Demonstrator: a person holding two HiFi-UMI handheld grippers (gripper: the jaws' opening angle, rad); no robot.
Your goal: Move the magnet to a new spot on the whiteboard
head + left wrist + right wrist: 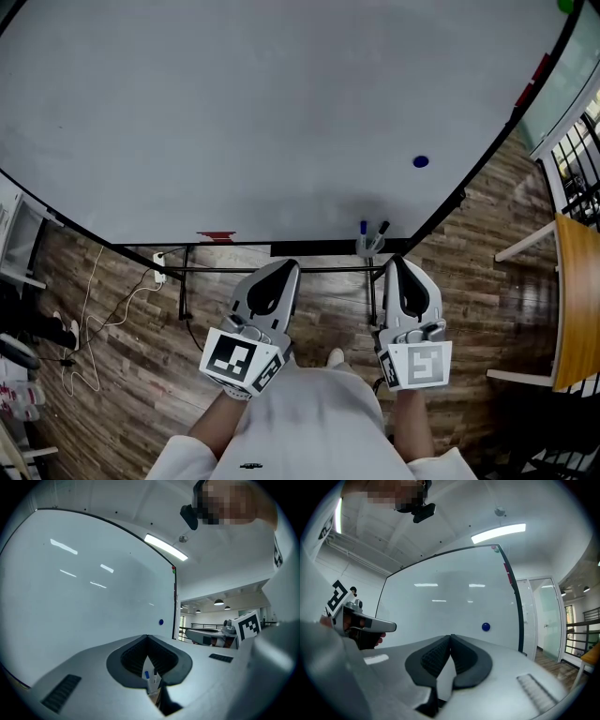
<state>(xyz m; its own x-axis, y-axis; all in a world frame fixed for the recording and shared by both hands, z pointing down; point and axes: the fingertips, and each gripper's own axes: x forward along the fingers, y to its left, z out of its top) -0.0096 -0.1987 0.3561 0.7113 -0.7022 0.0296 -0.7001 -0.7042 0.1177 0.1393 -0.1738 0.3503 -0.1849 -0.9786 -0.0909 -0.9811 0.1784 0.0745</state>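
Observation:
A small round blue magnet [421, 161] sticks to the large whiteboard [234, 112] at its lower right; it also shows as the magnet [486, 626] in the right gripper view and as a small magnet [161, 621] in the left gripper view. My left gripper [284, 268] and right gripper [395, 262] hang side by side below the board's bottom edge, well short of the magnet. Both are shut with nothing between their jaws: the left gripper [148, 638] and the right gripper [450, 637] show their tips meeting.
Two markers stand in a holder [371, 238] at the board's lower edge, between the grippers. A red eraser [217, 236] lies on the ledge to the left. Cables [103, 300] trail on the wood floor at left. A wooden table [574, 300] and railing stand at right.

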